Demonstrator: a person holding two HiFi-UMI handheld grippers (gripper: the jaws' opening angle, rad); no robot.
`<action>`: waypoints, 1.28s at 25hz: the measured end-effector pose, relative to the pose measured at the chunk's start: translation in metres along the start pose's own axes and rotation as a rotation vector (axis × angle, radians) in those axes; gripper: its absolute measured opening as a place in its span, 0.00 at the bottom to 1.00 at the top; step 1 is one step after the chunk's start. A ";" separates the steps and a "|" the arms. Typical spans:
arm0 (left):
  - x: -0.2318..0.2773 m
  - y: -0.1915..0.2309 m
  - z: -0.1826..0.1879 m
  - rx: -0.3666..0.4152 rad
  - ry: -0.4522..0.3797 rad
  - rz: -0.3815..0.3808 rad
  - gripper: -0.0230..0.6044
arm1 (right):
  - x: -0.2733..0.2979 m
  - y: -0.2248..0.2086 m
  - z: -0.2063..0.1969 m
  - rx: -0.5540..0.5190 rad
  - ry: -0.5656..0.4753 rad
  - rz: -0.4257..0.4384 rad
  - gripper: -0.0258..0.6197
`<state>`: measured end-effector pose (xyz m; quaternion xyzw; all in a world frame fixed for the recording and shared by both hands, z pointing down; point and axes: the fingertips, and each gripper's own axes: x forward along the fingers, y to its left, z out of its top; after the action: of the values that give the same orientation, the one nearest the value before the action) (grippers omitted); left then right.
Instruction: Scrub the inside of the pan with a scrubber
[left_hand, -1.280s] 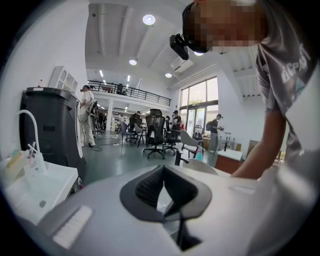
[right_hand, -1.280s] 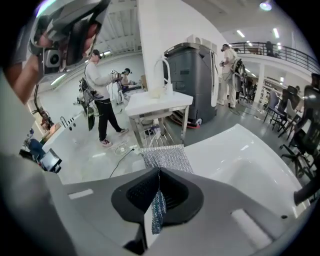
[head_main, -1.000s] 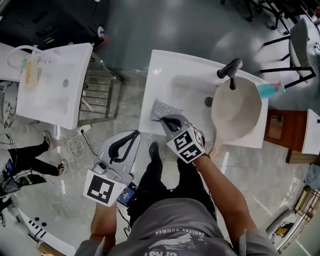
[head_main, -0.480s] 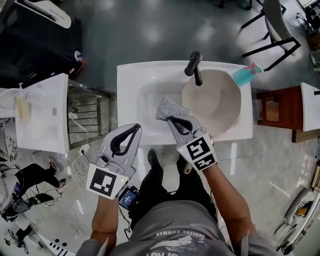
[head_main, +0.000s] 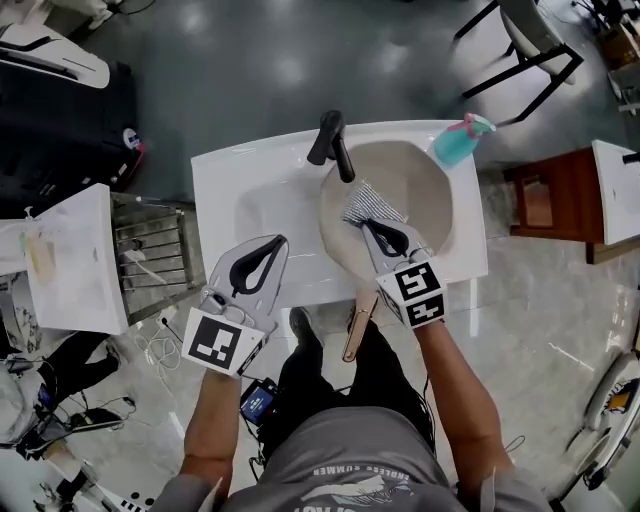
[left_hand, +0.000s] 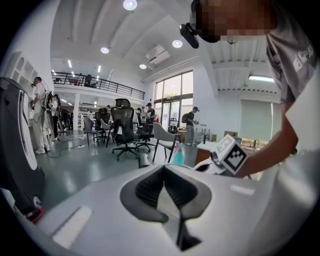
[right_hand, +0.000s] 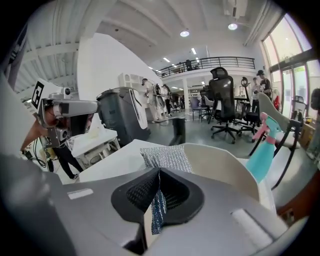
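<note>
Right claw (head_main: 368, 226) clamped a silvery mesh scrubber (head_main: 372, 205) over the beige pan (head_main: 425, 180), which sat in the white sink (head_main: 225, 190) beneath a black faucet (head_main: 332, 145). Left claw (head_main: 277, 243) hung empty, jaws together, by the sink's front; a teal spray bottle (head_main: 458, 141) stood nearby.

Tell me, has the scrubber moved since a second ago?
Yes. The scrubber, in the right gripper, went from left of the faucet to over the pan.

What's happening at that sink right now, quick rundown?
Right gripper shut on scrubber, over the pan. Left gripper shut, empty, at front of sink. Faucet at pan's far rim.
</note>
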<state>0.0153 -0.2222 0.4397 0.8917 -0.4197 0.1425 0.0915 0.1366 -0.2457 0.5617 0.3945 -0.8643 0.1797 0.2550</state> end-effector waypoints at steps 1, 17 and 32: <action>0.009 -0.002 -0.001 0.002 0.003 -0.004 0.04 | 0.001 -0.014 -0.004 0.021 0.003 -0.019 0.06; 0.057 -0.022 -0.022 -0.014 0.053 0.011 0.04 | 0.085 -0.095 -0.061 0.180 0.145 -0.031 0.07; 0.030 -0.014 -0.035 -0.050 0.058 0.046 0.04 | 0.061 -0.009 -0.127 0.110 0.457 0.179 0.07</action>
<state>0.0379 -0.2252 0.4815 0.8747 -0.4408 0.1600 0.1227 0.1476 -0.2225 0.7005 0.2789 -0.8047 0.3328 0.4049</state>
